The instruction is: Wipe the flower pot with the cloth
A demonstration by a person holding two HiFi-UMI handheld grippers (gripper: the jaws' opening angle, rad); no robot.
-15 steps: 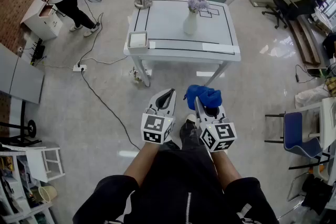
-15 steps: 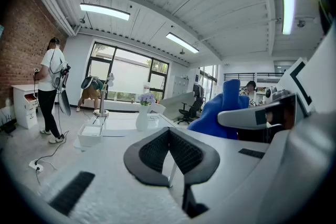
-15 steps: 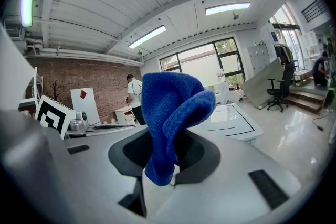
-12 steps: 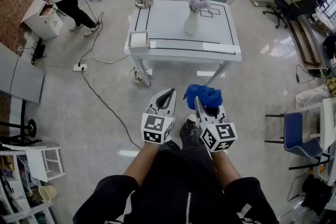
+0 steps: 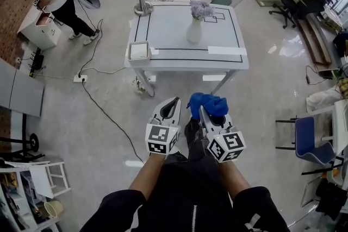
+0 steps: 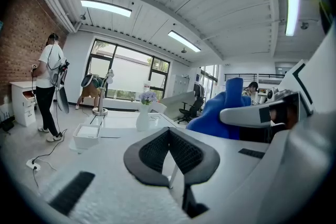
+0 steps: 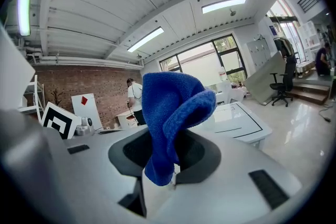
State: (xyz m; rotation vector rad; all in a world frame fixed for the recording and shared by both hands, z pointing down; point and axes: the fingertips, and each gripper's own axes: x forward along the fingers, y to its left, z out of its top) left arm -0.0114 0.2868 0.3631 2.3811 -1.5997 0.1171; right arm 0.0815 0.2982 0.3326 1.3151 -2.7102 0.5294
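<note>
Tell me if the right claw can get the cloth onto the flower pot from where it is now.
Probably not yet. The right claw, shut on the cloth, is held short of the table, with floor between, and the flower pot stands well in on it. Nothing blocks the way.

- The floor (image 5: 179,91) before the table (image 5: 179,46) is open — only 1 cable (image 5: 103,110) crosses it at the left.
- Around the flower pot (image 5: 194,31) the tabletop is bare; a white box (image 5: 139,51) occupies the near left corner.

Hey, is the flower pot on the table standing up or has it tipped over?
Upright: the flower pot stands on its base on the white table, with the purple flowers on top.
</note>
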